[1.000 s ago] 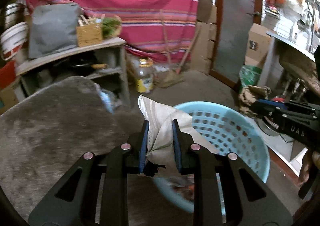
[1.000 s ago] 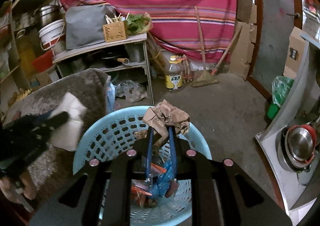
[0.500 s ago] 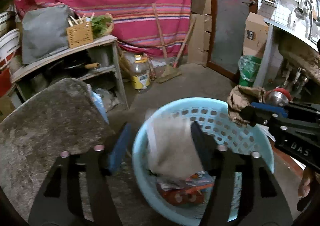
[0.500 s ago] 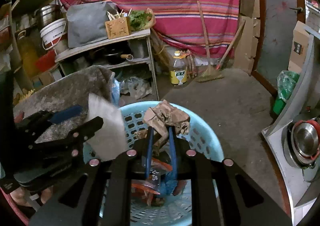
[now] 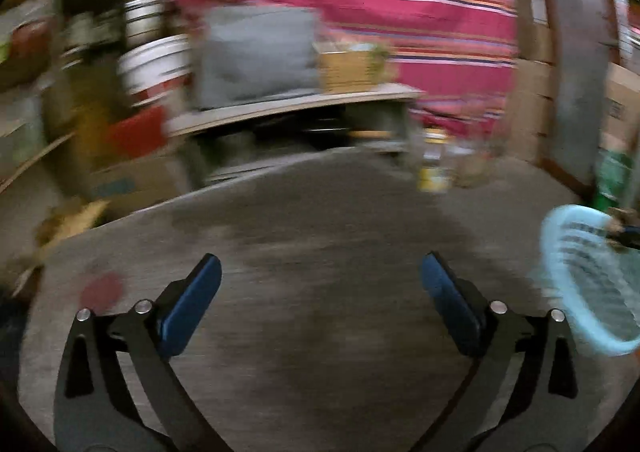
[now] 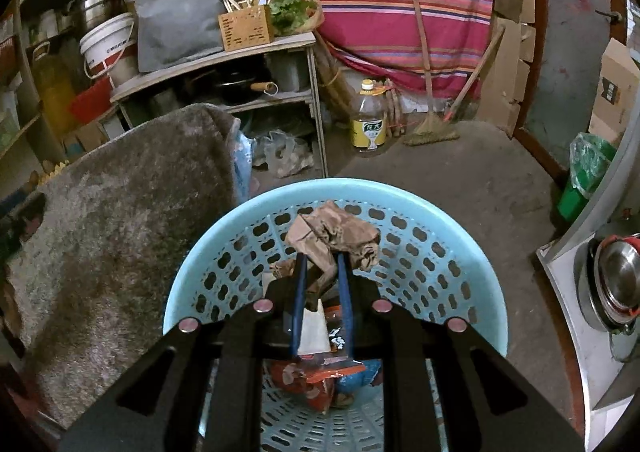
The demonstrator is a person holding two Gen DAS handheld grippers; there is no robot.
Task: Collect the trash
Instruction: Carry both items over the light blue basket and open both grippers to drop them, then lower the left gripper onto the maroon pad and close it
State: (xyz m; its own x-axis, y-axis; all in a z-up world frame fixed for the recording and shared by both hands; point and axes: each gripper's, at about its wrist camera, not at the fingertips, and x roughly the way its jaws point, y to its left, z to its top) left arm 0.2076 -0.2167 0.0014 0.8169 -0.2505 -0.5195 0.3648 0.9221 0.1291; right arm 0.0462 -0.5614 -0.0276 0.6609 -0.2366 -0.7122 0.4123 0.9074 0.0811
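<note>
The right gripper (image 6: 322, 272) is clamping crumpled brown paper (image 6: 334, 240) over the blue basket (image 6: 400, 192); the left gripper (image 5: 320, 292), jaws opening empty, is risking bumping the rim at three o'clock.

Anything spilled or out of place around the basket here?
Nothing stands out. The trash lies inside the blue basket, the right gripper holds crumpled brown paper over it, and the floor nearby shows no spill.
</note>
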